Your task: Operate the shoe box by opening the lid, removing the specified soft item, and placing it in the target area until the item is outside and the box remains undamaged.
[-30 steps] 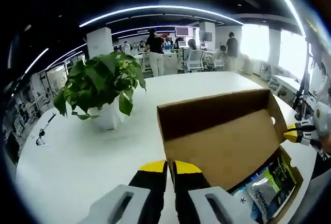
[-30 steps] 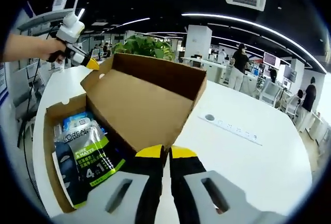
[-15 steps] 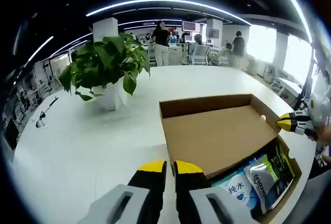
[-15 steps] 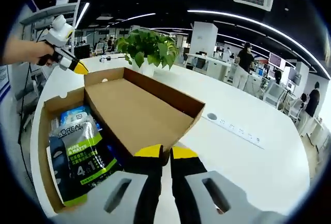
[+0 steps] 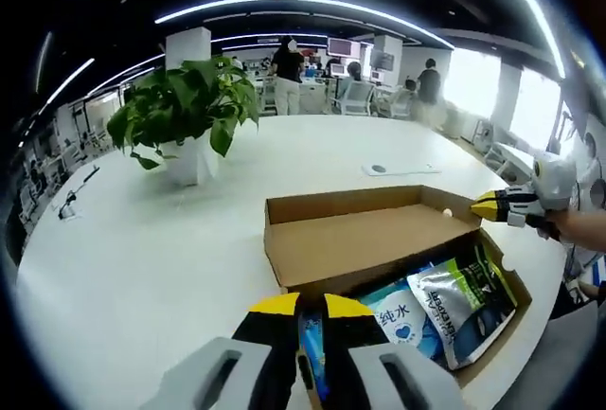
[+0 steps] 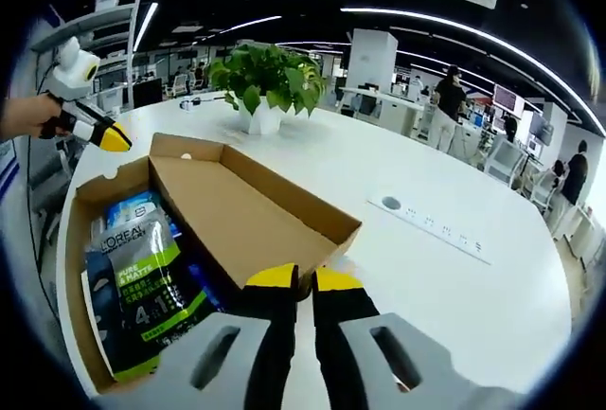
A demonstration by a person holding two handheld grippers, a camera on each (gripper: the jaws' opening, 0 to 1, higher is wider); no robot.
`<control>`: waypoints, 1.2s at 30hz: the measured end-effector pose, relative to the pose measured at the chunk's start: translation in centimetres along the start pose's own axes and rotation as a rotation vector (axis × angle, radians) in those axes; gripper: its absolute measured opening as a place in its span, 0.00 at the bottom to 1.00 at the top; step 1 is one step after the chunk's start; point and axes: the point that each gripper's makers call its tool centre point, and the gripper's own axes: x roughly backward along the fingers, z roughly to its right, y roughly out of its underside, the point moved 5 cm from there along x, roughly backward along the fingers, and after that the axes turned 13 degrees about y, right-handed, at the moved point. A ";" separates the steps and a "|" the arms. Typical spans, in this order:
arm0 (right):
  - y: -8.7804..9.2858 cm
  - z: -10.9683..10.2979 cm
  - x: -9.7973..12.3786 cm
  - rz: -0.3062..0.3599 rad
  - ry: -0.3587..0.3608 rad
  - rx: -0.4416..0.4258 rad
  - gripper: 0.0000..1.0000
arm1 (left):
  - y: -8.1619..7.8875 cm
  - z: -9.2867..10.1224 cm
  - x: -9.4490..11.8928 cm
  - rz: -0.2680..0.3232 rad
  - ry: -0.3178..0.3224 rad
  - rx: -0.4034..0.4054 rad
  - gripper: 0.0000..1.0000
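The cardboard shoe box (image 5: 398, 268) sits on the big white table (image 5: 142, 258), close to the table's near edge, with its lid (image 5: 365, 240) thrown back and lying low over the far side. In the left gripper view the box spreads from 3 to 5 o'clock, and inside it lie the soft packs: a blue and white pouch (image 5: 393, 320) printed with a heart, and beside it toward 4 o'clock a grey and green sachet pack (image 5: 464, 301).

The left gripper (image 5: 311, 308) rises at 6 o'clock, its yellow-tipped jaws nearly together with only a thin gap, right at the box's near rim; whether they pinch anything I cannot tell. The right gripper (image 5: 492, 205) comes in at 3 o'clock, held in a person's hand, its yellow tip at the far corner of the box.

In the right gripper view that gripper (image 6: 303, 279) stands at 6 o'clock, jaws drawn close, tips just at the lid's free edge (image 6: 284, 240); contact is not plain. The sachet pack (image 6: 142, 292) lies at 8 o'clock inside the box wall (image 6: 80, 268). The left gripper (image 6: 112, 137) hangs at 10 o'clock near the box's far corner.

A potted plant (image 6: 265, 83) stands well apart at 12 o'clock. A power strip (image 6: 436, 230) lies at 2 o'clock. Wide bare tabletop runs between box, plant and strip.
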 end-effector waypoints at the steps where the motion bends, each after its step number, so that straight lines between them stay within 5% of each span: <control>1: 0.0 0.0 -0.1 -0.004 -0.001 0.001 0.03 | 0.3 0.5 0.0 -0.006 0.016 0.000 0.08; 19: -0.2 0.2 0.6 -0.017 -0.016 -0.039 0.05 | 4.3 7.8 -1.2 -0.093 0.221 0.044 0.20; 36: 0.4 0.0 5.9 0.020 -0.079 -0.168 0.14 | 5.9 9.9 -3.0 -0.144 0.327 0.180 0.24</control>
